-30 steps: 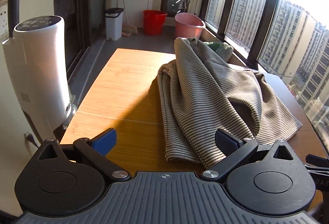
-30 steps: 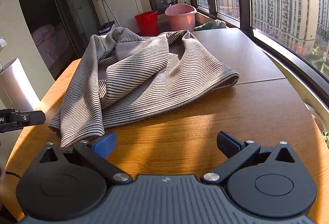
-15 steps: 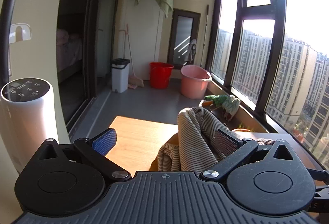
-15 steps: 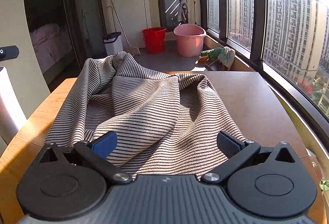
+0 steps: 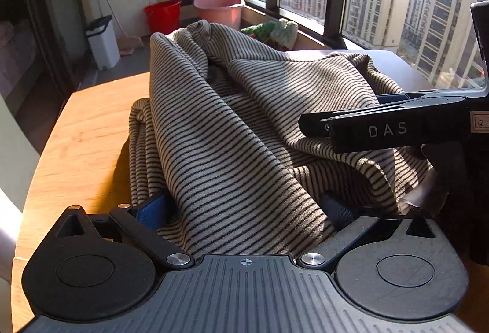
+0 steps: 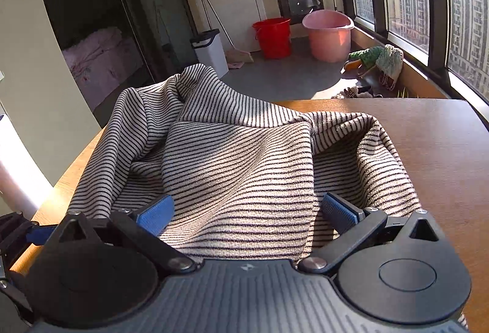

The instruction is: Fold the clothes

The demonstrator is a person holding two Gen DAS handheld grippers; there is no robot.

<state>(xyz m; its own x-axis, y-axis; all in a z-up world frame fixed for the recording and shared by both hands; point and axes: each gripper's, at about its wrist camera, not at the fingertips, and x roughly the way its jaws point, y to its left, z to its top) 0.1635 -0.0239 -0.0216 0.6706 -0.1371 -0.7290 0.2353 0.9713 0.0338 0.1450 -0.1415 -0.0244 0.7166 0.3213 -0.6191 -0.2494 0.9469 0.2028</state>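
A beige garment with thin dark stripes (image 5: 232,125) lies crumpled in loose folds on the wooden table (image 5: 88,131). My left gripper (image 5: 244,207) is open, its blue pads spread wide with the garment's near edge lying between them. In the right wrist view the same striped garment (image 6: 244,168) fills the middle, and my right gripper (image 6: 247,210) is open too, with cloth lying between its fingers. The right gripper's black body reaches in from the right in the left wrist view, low over the cloth.
A red bucket (image 6: 272,33) and a pink basin (image 6: 328,35) stand on the floor beyond the table, beside a white bin (image 6: 211,50) and a broom. Green and white cloths (image 6: 379,57) lie on the window ledge. Bare table (image 6: 443,143) lies right of the garment.
Both grippers have come forward and down onto the garment's near edge, so cloth now lies between their open fingers. The left view, tilted up half a second ago, looks down at the table again.
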